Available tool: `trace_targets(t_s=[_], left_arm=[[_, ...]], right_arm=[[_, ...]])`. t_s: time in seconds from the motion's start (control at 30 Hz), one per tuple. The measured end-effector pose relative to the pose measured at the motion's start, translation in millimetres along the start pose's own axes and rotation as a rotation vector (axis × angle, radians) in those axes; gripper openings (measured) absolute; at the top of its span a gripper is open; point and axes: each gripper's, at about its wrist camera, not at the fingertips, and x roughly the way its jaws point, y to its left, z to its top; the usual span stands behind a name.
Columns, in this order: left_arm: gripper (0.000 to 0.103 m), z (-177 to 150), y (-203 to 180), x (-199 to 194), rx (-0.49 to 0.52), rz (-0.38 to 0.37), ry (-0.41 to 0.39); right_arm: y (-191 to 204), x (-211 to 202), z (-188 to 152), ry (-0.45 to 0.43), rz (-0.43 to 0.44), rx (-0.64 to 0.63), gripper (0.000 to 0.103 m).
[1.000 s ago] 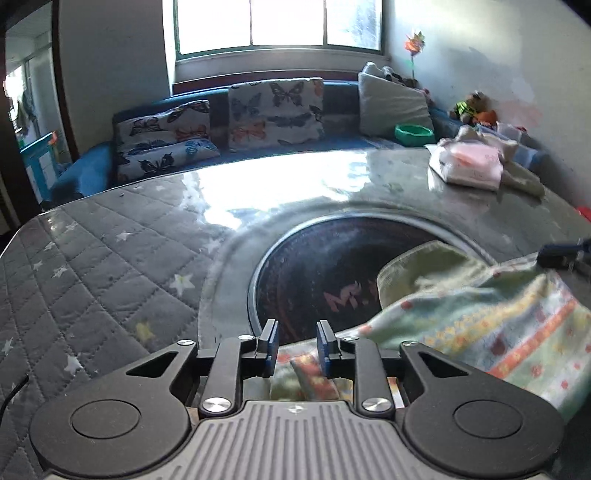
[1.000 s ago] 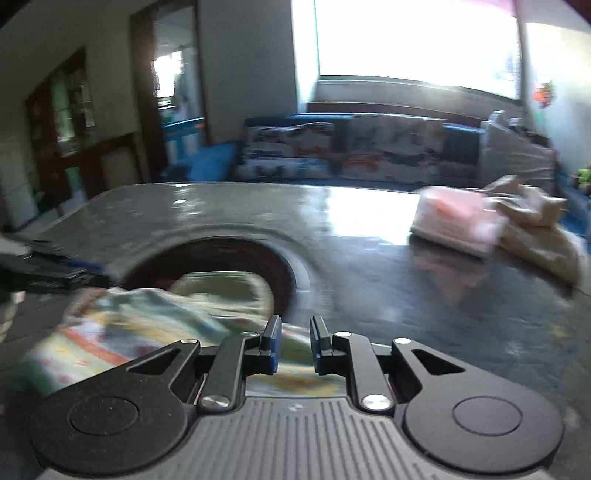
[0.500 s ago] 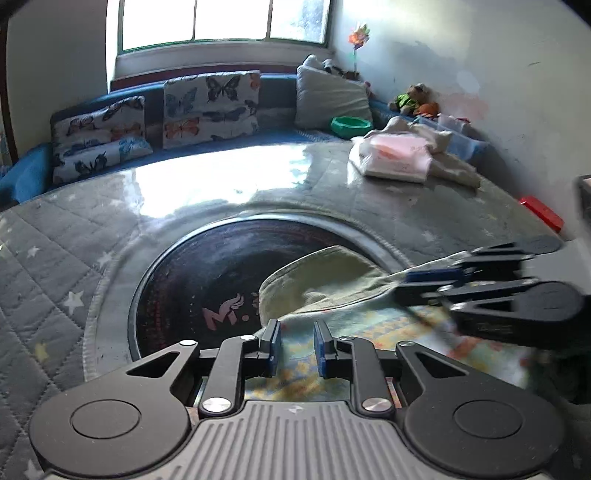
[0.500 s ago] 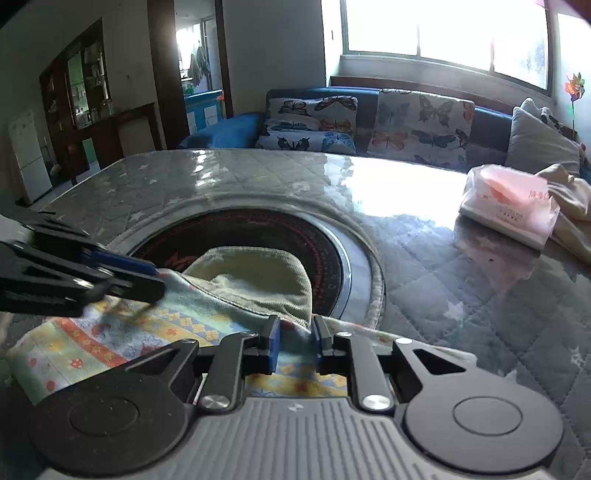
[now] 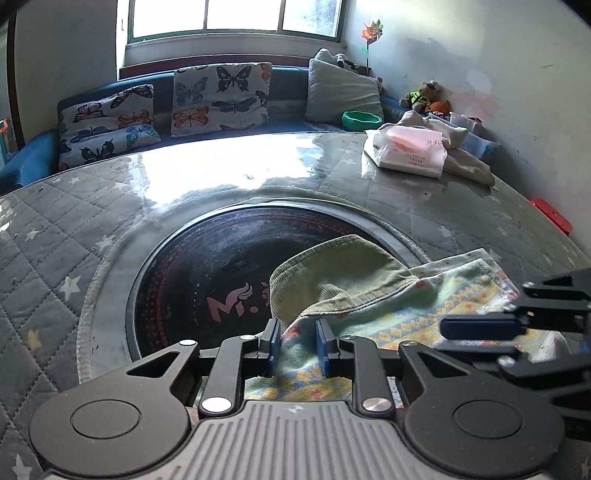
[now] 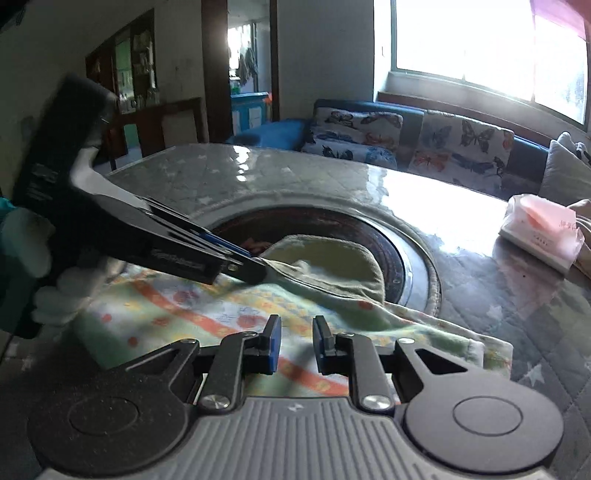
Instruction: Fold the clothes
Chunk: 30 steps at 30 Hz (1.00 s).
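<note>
A: Where did the light come from?
B: Daylight poured through the window (image 5: 236, 16), blown out white, and glared off the glossy counter (image 5: 207, 166).
A: Any blur?
B: In the right wrist view the left gripper (image 6: 236, 264) was smeared by motion. Both fisheye views bent and darkened at the corners.

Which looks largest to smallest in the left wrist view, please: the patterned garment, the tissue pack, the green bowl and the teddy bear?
1. Patterned garment, though it lies nearest the camera.
2. Tissue pack.
3. Green bowl and teddy bear: alike, both far off, so unranked.
</note>
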Motion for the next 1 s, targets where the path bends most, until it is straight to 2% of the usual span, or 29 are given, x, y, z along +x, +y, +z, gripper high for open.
trace_targets(t_s=[0.1, 0.27, 0.47, 0.7, 1.0], left_arm=[[0.024, 0.1, -4.2, -7.9, -0.007, 0.016, -0.012], [0.023, -10.6, -19.6, -38.8, 0.022, -0.007, -0.055], [0.022, -41.0, -42.6, -67.0, 0.052, -0.041, -0.071], [0.022, -67.2, -51.7, -77.6, 0.024, -0.037, -0.074], [0.024, -81.7, -44.8, -85.0, -0.027, -0.020, -0.098]], right_arm=[[9.6, -3.6, -3.9, 0.004, 0.012, -0.028, 0.018], [19.5, -14.3, -8.0, -0.010, 0.024, -0.057, 0.018], [32.9, -26.9, -16.6, -0.017, 0.041, -0.082, 0.018], [46.3, -33.6, -26.7, -0.022, 0.042, -0.110, 0.018], [45.1, -42.5, -37.2, -0.024, 0.033, -0.088, 0.019]])
